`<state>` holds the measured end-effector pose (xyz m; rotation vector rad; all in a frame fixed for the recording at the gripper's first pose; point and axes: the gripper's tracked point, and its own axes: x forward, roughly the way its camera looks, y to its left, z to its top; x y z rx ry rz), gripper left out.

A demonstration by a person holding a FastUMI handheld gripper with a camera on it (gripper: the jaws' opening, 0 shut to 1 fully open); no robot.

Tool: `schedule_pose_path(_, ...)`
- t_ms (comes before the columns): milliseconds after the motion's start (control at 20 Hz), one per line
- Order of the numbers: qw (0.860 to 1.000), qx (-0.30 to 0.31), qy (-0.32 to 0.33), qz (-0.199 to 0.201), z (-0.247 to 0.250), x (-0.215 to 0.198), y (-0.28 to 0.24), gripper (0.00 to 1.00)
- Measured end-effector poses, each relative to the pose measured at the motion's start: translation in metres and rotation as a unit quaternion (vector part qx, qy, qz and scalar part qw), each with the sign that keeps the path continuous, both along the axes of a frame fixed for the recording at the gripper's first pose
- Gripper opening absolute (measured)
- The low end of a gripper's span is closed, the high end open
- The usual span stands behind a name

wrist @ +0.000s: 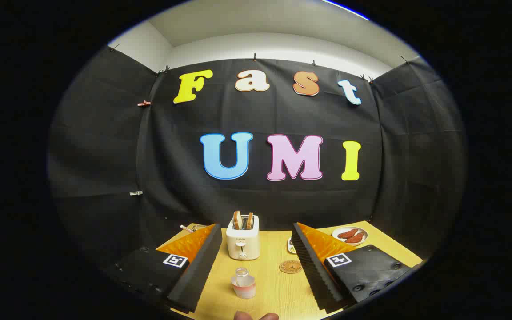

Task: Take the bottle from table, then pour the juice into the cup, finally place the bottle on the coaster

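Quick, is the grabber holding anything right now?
Gripper: open, holding nothing; the bottle stands on the table between its spread fingers.

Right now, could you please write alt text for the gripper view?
The open tool frames a small bottle standing between its fingers on a wooden table. Beyond it stand a toaster holding bread, a round coaster and a plate of food.

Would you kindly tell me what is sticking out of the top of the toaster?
Two slices of toast stand upright in the slots of the toaster, their tops showing. Their lower parts are hidden inside. The toaster sits beyond the open fingers, behind the bottle.
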<state>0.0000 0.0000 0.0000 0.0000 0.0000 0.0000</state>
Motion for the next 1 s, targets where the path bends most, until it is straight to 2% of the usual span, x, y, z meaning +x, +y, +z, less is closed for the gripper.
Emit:
schedule_pose_path(650,0.999,-0.003,0.0,0.034,-0.011,-0.004,0.03,0.97)
schedule_pose_path(1000,0.999,-0.022,0.009,0.04,-0.048,-0.002,0.04,0.97)
